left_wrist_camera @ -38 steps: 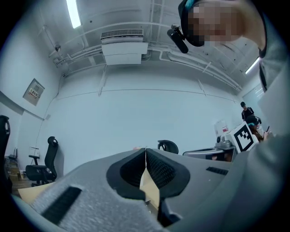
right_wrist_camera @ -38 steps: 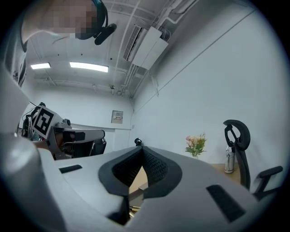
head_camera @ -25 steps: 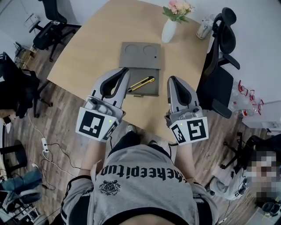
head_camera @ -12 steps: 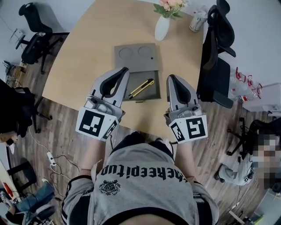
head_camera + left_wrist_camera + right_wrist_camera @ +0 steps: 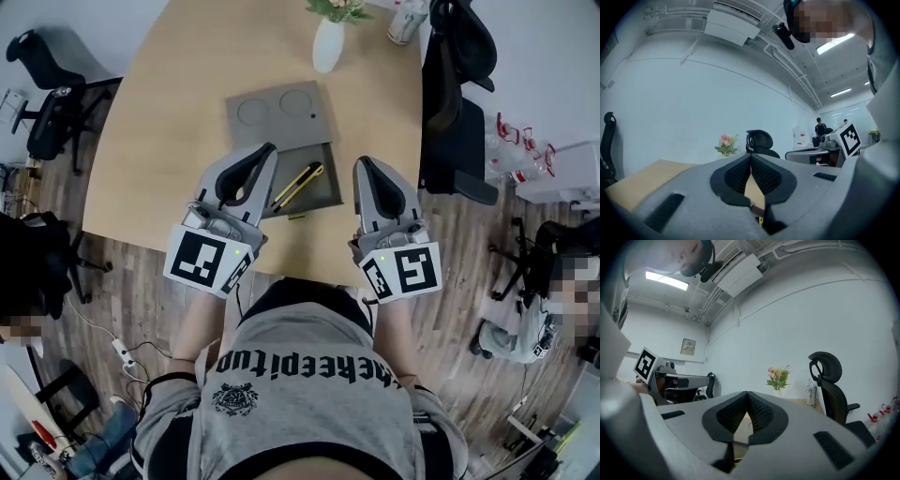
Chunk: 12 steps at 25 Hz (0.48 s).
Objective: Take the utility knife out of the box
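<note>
A yellow and black utility knife (image 5: 298, 185) lies slantwise in the open grey box (image 5: 323, 199) near the table's front edge. The box's lid (image 5: 279, 111) lies flat behind it, with two round recesses. My left gripper (image 5: 266, 150) hovers over the box's left side, jaws shut and empty. My right gripper (image 5: 362, 164) hangs just right of the box, also shut and empty. In the left gripper view the closed left gripper (image 5: 751, 155) points level across the table, with a sliver of yellow (image 5: 761, 220) below the pads. The right gripper (image 5: 747, 393) shows its pads meeting.
A white vase of flowers (image 5: 327, 45) and a bottle (image 5: 403, 23) stand at the table's far end. A black office chair (image 5: 450, 103) sits close on the right and another (image 5: 52, 122) to the left. A person (image 5: 534, 323) is at the far right.
Both shut grippers have sunk a little and edged forward toward the box. The left one now overlaps the box's left side. The knife has not moved.
</note>
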Available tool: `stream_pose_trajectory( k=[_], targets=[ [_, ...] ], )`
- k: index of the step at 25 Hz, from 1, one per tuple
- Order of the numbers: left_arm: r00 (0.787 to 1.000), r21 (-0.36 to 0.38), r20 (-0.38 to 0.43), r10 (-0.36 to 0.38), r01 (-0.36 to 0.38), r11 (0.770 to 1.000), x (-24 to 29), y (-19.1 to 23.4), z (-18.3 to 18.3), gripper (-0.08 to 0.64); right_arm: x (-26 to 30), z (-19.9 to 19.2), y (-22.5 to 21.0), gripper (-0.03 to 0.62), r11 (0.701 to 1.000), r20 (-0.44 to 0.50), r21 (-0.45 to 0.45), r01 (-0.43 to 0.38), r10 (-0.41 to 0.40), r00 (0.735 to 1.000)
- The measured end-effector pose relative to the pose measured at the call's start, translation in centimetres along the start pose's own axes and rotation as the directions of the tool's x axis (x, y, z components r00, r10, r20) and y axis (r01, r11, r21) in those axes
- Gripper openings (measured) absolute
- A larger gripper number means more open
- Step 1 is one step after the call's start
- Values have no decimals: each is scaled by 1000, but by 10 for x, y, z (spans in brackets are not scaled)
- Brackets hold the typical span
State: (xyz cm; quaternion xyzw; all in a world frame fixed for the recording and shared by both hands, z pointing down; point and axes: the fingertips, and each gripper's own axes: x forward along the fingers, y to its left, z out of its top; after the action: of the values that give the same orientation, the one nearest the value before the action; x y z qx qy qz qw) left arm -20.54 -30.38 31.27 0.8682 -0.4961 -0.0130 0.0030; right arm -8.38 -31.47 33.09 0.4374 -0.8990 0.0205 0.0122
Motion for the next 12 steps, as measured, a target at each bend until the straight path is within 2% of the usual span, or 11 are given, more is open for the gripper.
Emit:
stream_pose_trajectory(
  k=[12],
  targets=[
    [993, -47, -92, -79, 75, 996, 25, -9, -42, 18, -1, -38, -17, 6, 998, -87, 25, 61, -59, 995]
  ],
)
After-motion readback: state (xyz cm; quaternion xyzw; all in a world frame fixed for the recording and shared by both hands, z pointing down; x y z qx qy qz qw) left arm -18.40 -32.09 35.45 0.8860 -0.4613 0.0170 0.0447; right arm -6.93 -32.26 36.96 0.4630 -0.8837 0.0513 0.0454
